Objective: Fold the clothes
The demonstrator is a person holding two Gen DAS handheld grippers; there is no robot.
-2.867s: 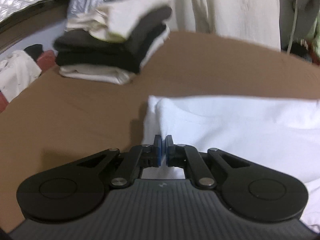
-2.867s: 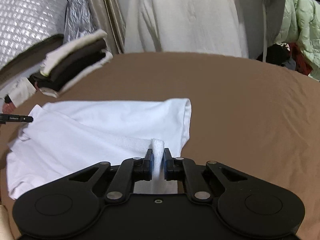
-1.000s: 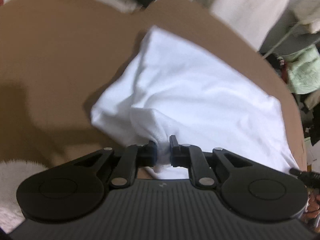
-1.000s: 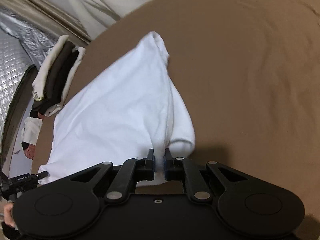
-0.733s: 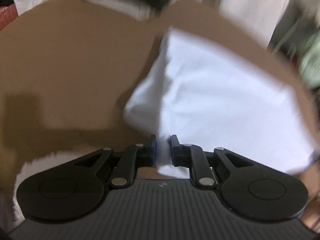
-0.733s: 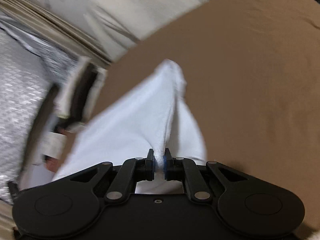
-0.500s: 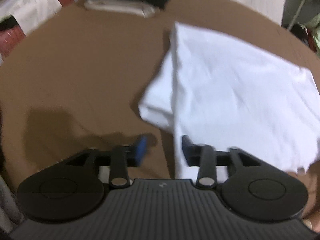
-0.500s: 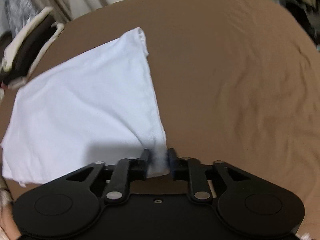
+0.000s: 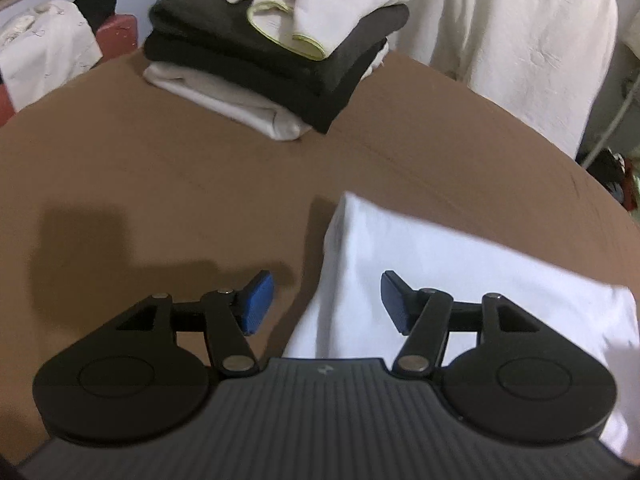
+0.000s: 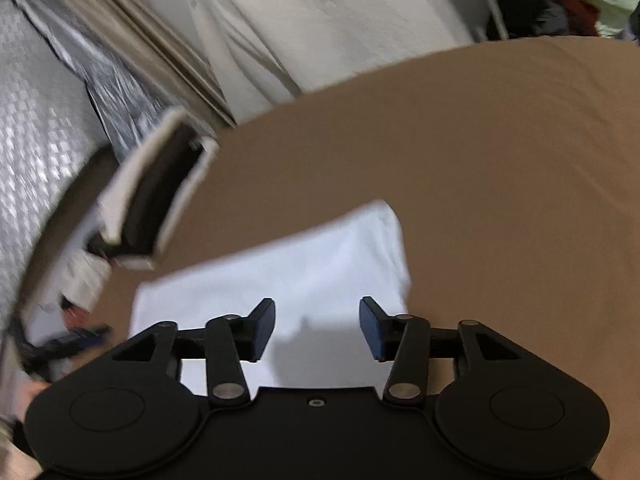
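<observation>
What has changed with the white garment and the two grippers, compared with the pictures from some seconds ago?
Both grippers let go. The left gripper and right gripper had each pinched an edge of the white cotton garment; their jaws have just been opening and press nothing now. The garment lies folded on the brown sheet. The stack of folded dark and cream clothes stayed in place.

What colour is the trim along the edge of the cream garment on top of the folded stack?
Yellow-green piping on the cream garment topping the folded stack; clearest in the left wrist view.
</observation>
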